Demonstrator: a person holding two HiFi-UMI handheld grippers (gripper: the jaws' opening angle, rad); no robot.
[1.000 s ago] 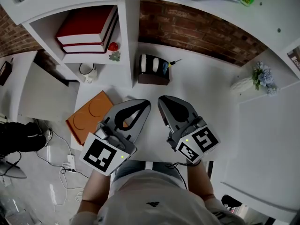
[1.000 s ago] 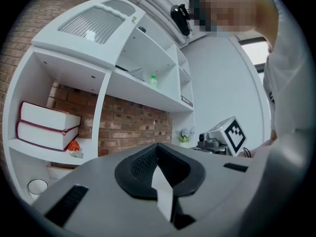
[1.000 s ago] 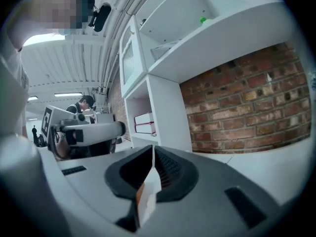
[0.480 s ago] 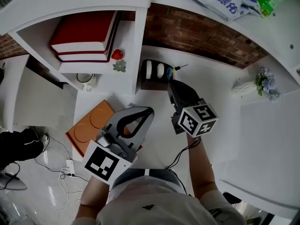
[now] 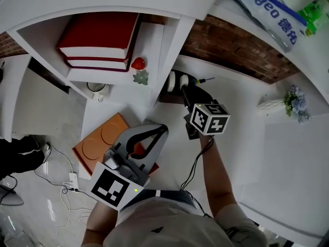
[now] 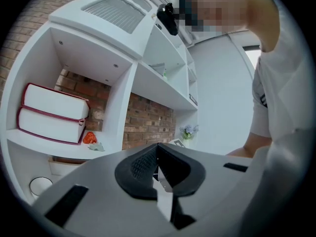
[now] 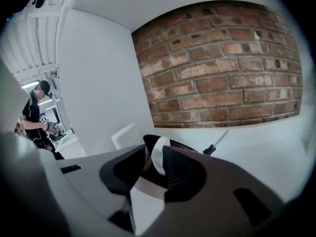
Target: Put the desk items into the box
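Head view: the right tool (image 5: 186, 91), jaws partly apart, just opened and gripping nothing, points at the black-and-white rolls (image 5: 175, 80) just ahead, apparently lining up a grasp; the left tool (image 5: 162, 130), closed and empty, hangs behind.

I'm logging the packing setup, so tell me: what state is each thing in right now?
Left gripper: shut, empty.
Right gripper: jaws apart, just been opening; nothing gripped.
Black-and-white striped object: in the gap ahead of those jaws, not gripped.
Two red hardcover books: closed, stacked flat on the white shelf.
Orange flat panel: lying flat, partly under the left gripper.
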